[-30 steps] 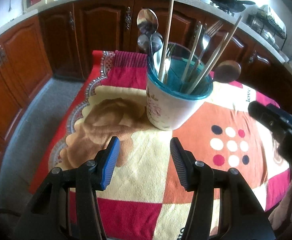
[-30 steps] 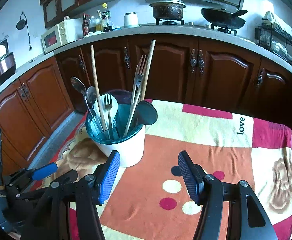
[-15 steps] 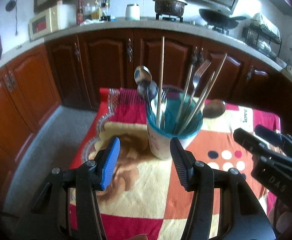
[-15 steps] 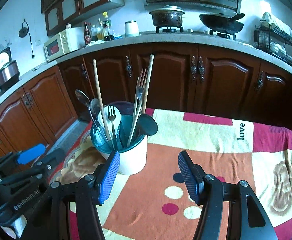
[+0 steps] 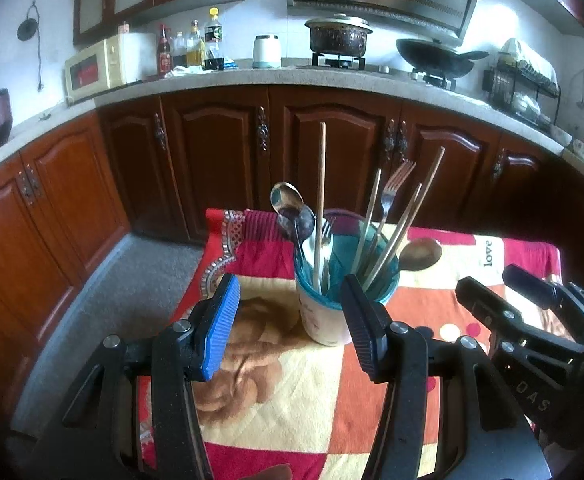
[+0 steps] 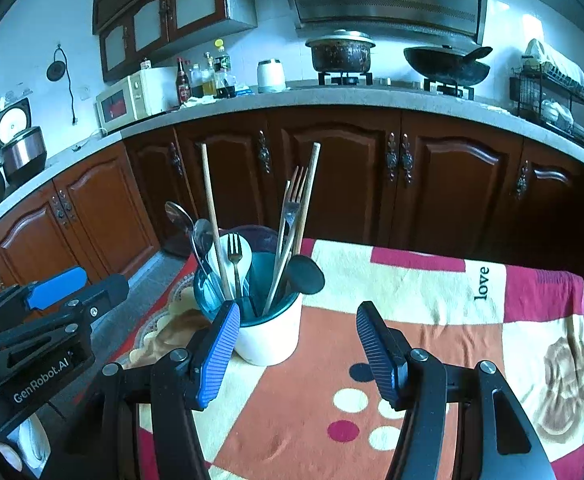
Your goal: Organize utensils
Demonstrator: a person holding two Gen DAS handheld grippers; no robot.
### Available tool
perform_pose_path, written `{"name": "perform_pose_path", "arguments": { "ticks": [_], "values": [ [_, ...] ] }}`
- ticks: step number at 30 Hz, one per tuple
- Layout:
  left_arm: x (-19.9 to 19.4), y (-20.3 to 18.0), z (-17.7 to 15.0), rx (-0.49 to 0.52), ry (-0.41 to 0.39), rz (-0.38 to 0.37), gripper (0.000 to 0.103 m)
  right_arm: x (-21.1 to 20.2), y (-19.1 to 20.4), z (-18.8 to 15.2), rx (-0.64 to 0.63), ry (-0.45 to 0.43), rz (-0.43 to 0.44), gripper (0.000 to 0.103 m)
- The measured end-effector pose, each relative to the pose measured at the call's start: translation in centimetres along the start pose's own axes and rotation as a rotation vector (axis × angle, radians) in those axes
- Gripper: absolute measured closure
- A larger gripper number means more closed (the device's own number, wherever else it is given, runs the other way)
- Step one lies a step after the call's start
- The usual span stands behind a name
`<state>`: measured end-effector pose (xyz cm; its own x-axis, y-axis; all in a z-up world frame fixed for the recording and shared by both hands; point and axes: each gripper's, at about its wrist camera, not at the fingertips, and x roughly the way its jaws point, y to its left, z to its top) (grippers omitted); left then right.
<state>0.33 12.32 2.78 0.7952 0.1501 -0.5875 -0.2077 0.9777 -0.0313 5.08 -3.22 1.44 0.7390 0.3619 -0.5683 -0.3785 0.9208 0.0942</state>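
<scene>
The lower ends of the utensils [image 5: 380, 220] are hidden inside the holder [image 6: 270, 340]. The holder's near wall is partly covered by the left gripper [image 5: 290, 320]. The patterned cloth [image 6: 432, 320] is cut off by the bottom edge.

- Dark brown wooden base cabinets [image 5: 220, 160] run along the back under a speckled grey countertop [image 5: 220, 80].
- White tiled wall [image 6: 72, 20] behind, with glass-fronted upper cabinets [image 6: 172, 8] and a steel range hood [image 6: 384, 4].
- Grey floor [image 5: 104, 292], possibly carpeted.
- Bright daylight on the right wall [image 5: 532, 12].
- A patterned cloth [image 6: 432, 320] covers the table.
</scene>
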Motion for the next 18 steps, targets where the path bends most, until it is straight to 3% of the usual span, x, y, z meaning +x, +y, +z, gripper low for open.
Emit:
{"name": "perform_pose_path", "arguments": {
  "ticks": [18],
  "values": [
    [-1.0,0.1,0.86,-0.014,-0.042,0.02,0.051,-0.48,0.79,0.94,-0.014,-0.045,0.005,0.043]
  ]
}}
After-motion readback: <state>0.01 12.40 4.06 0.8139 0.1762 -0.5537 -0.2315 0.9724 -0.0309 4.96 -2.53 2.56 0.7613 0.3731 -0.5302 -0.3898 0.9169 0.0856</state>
